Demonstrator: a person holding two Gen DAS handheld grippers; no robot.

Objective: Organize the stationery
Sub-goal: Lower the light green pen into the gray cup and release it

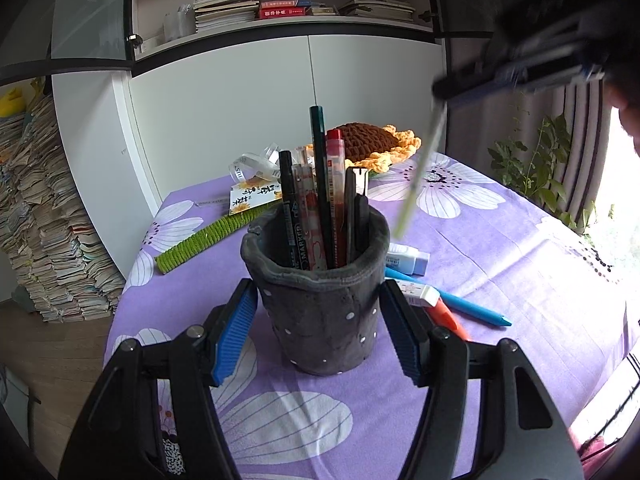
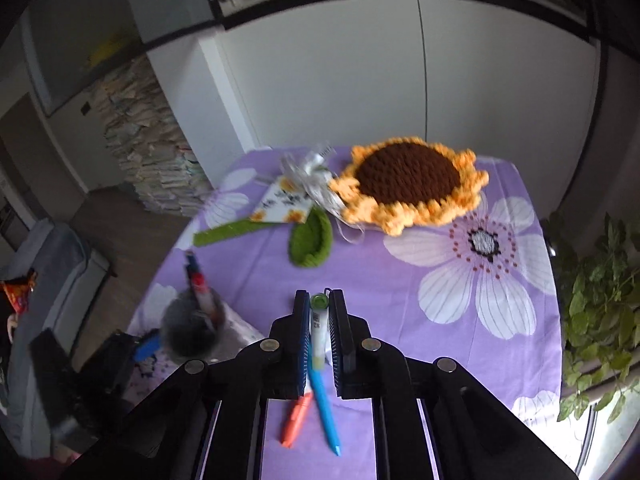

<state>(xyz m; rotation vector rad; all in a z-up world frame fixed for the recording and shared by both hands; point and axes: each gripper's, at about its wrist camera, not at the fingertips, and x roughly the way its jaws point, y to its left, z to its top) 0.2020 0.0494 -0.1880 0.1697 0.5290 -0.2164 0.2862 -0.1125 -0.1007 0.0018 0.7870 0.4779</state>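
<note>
A dark grey felt pen holder (image 1: 320,300) stands on the purple flowered tablecloth (image 1: 520,280), filled with several pens and markers (image 1: 320,200). My left gripper (image 1: 318,320) is open, its blue pads on either side of the holder. My right gripper (image 2: 319,320) is shut on a white pen with a green end (image 2: 319,328), held high above the table; in the left wrist view it appears blurred at the upper right (image 1: 420,176). A blue pen (image 1: 460,300), an orange pen (image 1: 448,320) and a white eraser (image 1: 408,260) lie right of the holder.
A crochet sunflower (image 2: 408,184), a green crochet leaf (image 2: 312,240), a green stem (image 1: 208,240) and a tag with ribbon (image 1: 252,188) lie at the back of the table. White cabinets and bookshelves stand behind. Stacked papers stand left, a plant (image 2: 600,312) right.
</note>
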